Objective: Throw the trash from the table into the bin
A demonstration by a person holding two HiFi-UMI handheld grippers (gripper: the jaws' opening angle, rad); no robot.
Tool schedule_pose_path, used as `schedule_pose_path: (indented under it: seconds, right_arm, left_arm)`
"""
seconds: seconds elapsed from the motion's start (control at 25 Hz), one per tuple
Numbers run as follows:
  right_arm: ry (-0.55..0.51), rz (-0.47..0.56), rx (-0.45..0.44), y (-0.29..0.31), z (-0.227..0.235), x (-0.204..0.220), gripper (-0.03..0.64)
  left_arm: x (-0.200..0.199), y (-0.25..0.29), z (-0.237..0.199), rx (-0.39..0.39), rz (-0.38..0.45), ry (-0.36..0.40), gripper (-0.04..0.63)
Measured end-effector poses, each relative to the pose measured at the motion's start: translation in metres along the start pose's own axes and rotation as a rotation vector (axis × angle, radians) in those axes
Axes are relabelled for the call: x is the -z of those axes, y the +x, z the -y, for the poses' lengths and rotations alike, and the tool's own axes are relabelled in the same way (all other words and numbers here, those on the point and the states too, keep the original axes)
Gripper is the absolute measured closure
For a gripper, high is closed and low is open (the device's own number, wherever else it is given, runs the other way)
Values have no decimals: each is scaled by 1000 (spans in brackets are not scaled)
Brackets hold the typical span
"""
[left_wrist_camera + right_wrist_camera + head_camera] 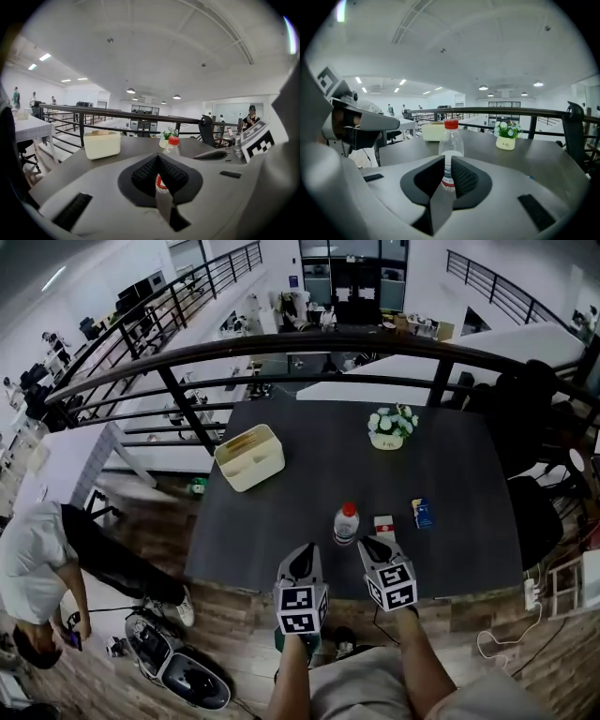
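Observation:
On the dark table (309, 442) a clear plastic bottle (346, 521) with a red cap stands upright near the front edge. A small red and white box (384, 525) and a blue box (423, 513) lie just to its right. The cream bin (248, 457) sits at the table's back left. My left gripper (303, 562) hovers over the front edge, jaws together and empty, and the bottle (172, 149) is ahead of it. My right gripper (372, 546) is just right of the bottle. Its jaws stand a narrow slit apart with the bottle (450, 146) beyond them, untouched.
A white pot of flowers (392, 427) stands at the back of the table. A dark railing (281, 348) runs behind the table, and black chairs (534, 512) are on the right. A person (37, 563) bends over on the floor at the left, near a floor machine (178, 671).

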State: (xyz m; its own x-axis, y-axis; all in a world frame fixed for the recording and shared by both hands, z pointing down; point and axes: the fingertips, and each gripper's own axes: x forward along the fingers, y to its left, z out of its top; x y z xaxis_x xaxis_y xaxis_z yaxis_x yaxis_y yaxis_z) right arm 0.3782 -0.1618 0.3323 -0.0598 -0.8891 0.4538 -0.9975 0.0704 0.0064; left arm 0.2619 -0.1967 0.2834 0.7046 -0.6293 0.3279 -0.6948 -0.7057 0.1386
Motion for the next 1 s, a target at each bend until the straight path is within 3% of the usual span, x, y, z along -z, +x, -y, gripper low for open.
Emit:
schedule_pose_path:
  seconds: [0.12,0.2,0.32,0.36,0.44,0.68,0.8,1.0]
  right_arm:
    - [2,-37,-40,22,11,7,489]
    - [-9,-62,-71,35,12,10,389]
    - [-43,-98,-101,55,10,13,299]
    - [-46,-108,-110,62,10,14,236]
    - [-47,-122,-133,76,9,16,190]
    - [-25,-89,-154,103,5,6,189]
    - [-70,-88,-171,112,-1,4,272]
    - [-124,-85,-230,111,-27,1,275]
  left_arm:
    - [2,7,-7,-27,-1,14,571]
    - [-1,8,-19,-59,3,16,571]
    - [-5,6,-39,-108,7,-7,571]
    - [-4,6,-46,-128,10,-17,571]
    - [-1,6,-60,-166,14,-36,571]
    - [6,-8,-86,-246,9,-52,571]
    - [8,-16,-99,-286,19,-77,571]
    - [15,-40,-109,-336,19,-100,571]
